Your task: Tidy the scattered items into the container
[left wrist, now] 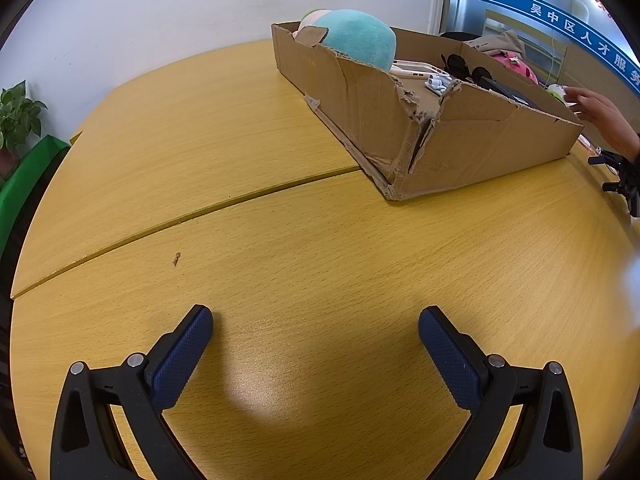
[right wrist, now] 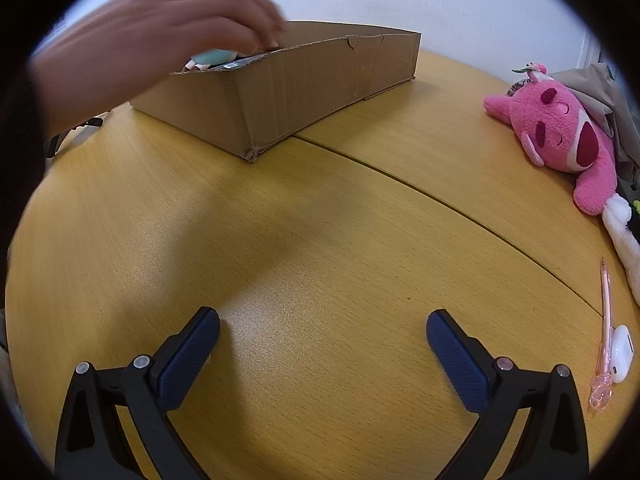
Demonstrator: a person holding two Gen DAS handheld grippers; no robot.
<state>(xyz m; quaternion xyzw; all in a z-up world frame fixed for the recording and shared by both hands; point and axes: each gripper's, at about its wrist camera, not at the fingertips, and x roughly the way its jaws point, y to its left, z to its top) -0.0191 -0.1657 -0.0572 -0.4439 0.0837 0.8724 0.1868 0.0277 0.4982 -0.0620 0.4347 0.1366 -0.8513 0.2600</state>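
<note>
Two blue, knurled pads tip the black fingers of the left gripper (left wrist: 316, 322), which stand spread wide with nothing between them over bare wood-grain table (left wrist: 240, 152), a curved seam crossing its yellow laminate. Well ahead and to the right sits the cardboard box (left wrist: 400, 120), shallow and oblong, its near corner torn and crumpled. Inside lie a rounded teal plush (left wrist: 360, 38) at the far end, sunglasses (left wrist: 464, 68) with dark lenses, and small white plastic pieces I cannot identify. A bare hand (left wrist: 596, 110) reaches over the box's right end. A potted plant (left wrist: 18, 114) stands at the left edge.

From the right wrist view, the right gripper (right wrist: 322, 326) is likewise spread, gripping nothing, above the same smooth tabletop. The box lies ahead to the left, its corrugated wall creased, with the blurred hand dipping over its rim. Still outside the box, at the right, a fuzzy pink plush bear (right wrist: 560, 136) lies against crumpled beige fabric (right wrist: 608, 92); nearer, a slim pink pen (right wrist: 605, 332) rests just beside a smooth white earbud case (right wrist: 622, 352).
</note>
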